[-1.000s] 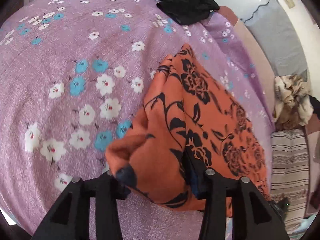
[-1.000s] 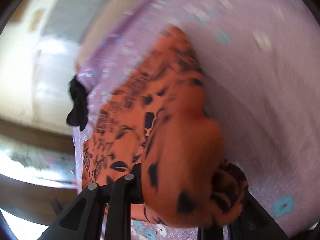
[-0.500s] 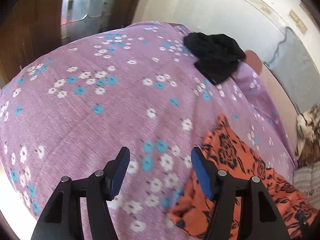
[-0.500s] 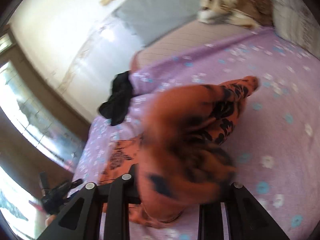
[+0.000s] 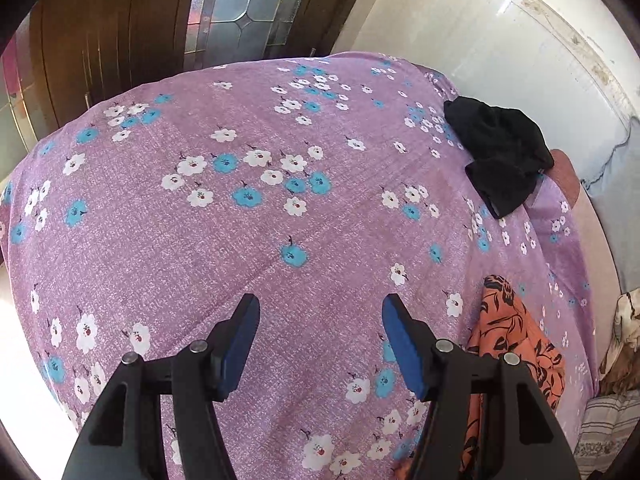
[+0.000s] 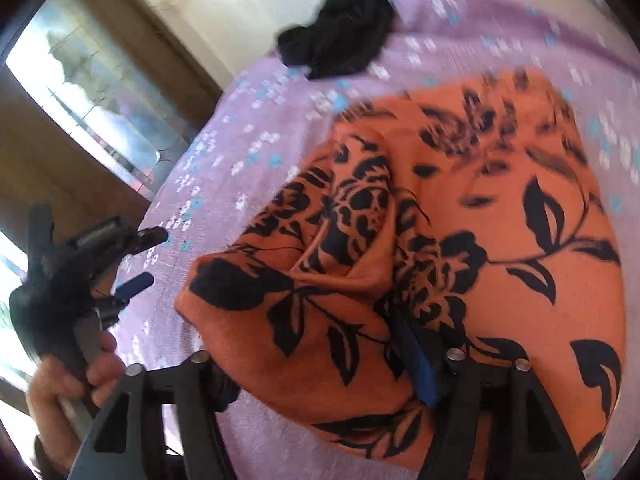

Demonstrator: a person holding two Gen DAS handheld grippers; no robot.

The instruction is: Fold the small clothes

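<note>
The orange flowered cloth (image 6: 460,240) lies on the purple bedsheet (image 5: 280,220) right between the opening right gripper (image 6: 316,376), while the wide, empty left gripper (image 5: 316,344) sits off to its side.

My left wrist camera looked steeply down over my bedspread (image 5: 256,240) from some height; my right sat close above the orange garment (image 6: 460,240). Both views shared the black garment (image 5: 500,160).
</note>
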